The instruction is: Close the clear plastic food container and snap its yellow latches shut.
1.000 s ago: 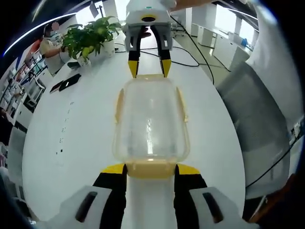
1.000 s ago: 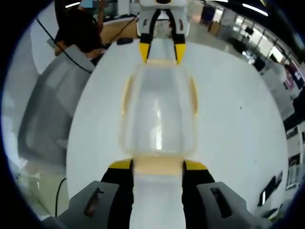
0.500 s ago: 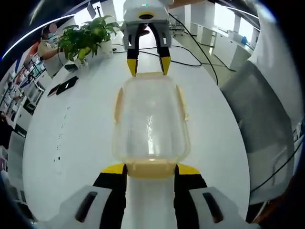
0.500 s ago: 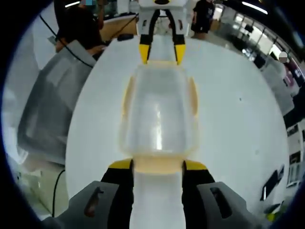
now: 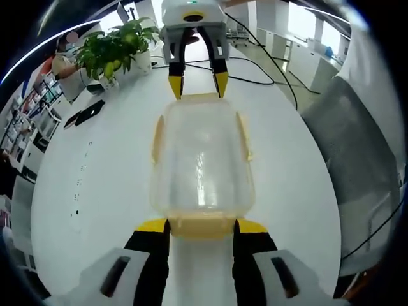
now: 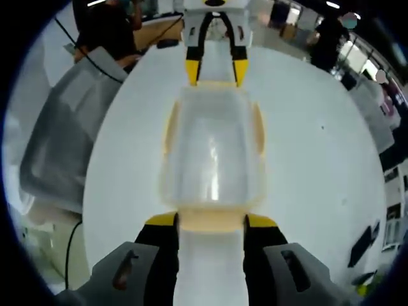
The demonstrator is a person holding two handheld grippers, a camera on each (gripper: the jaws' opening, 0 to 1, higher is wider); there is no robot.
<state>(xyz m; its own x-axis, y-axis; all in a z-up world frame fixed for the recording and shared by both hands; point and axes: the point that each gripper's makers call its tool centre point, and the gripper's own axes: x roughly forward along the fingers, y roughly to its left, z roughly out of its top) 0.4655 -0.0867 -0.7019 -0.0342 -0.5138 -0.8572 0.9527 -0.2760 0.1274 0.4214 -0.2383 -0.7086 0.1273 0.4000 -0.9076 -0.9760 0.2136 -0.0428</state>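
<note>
Left tongs (image 5: 201,231), jaws spread, yellow tips bracketing the near end latch (image 5: 201,226) of the clear container (image 5: 201,162). It sits lid-on, lengthwise between my two hands, about mid-width on the white table (image 5: 95,172) and well in from its edges. Whether the tips press the latch, I can't tell.

Side latches (image 5: 243,135) lie along the long walls; can't tell if they're snapped.

Far end: right tongs (image 5: 197,87), also spread, tips straddling the opposite end latch. From the right gripper view the same arrangement mirrored: right tongs (image 6: 210,224) at their near latch (image 6: 210,220), container (image 6: 211,150) beyond, left tongs (image 6: 215,71) at the far end.

Risks, my reckoning: uneven pressure would skate the light box across the slick table; a tip sliding off the latch edge leaves it half-seated; pushing down on one end could tip the other up.
</note>
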